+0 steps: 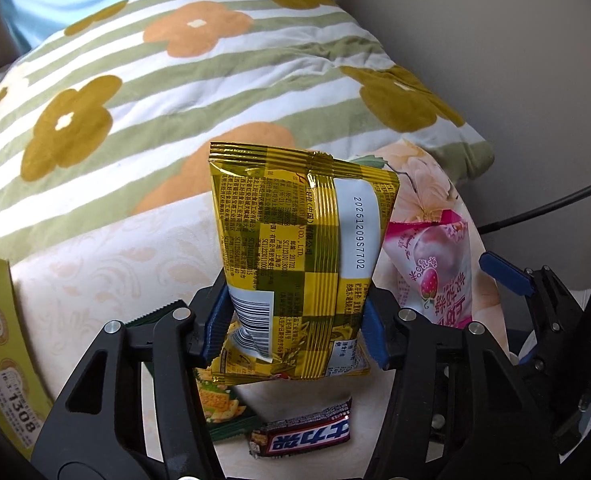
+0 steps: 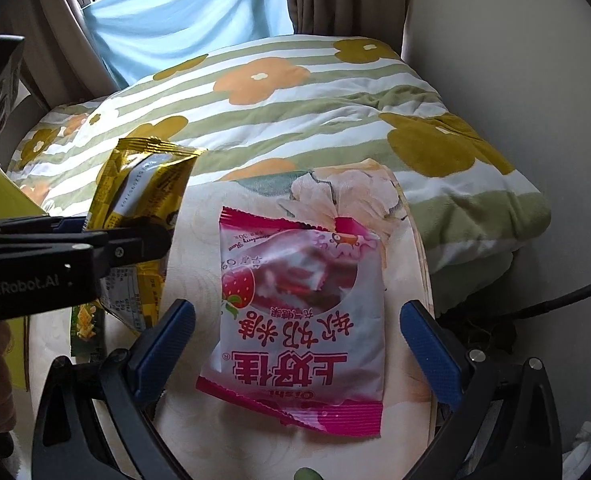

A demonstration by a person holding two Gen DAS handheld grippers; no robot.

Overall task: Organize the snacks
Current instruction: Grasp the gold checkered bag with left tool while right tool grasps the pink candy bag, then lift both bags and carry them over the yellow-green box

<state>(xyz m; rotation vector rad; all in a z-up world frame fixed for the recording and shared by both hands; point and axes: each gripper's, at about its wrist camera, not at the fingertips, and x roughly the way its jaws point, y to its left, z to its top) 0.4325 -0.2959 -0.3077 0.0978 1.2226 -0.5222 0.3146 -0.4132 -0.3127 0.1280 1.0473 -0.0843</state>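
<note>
A striped floral pillow [image 1: 215,64] backs a cream bedsheet [image 2: 199,248]. The left gripper [image 1: 295,320] pinches an upright gold foil snack bag [image 1: 299,248]. The right gripper [image 2: 295,344], jaws spread, straddles a flat pink candy bag [image 2: 299,320].

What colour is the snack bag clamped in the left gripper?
Metallic gold and yellow checks on the snack bag; clearest in the left wrist view.

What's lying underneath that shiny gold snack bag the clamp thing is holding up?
Below the gold snack bag, pinched in the left gripper, a green snack packet and a dark chocolate bar lie on the pale cloth. The bag and gripper cover part of the green packet.
</note>
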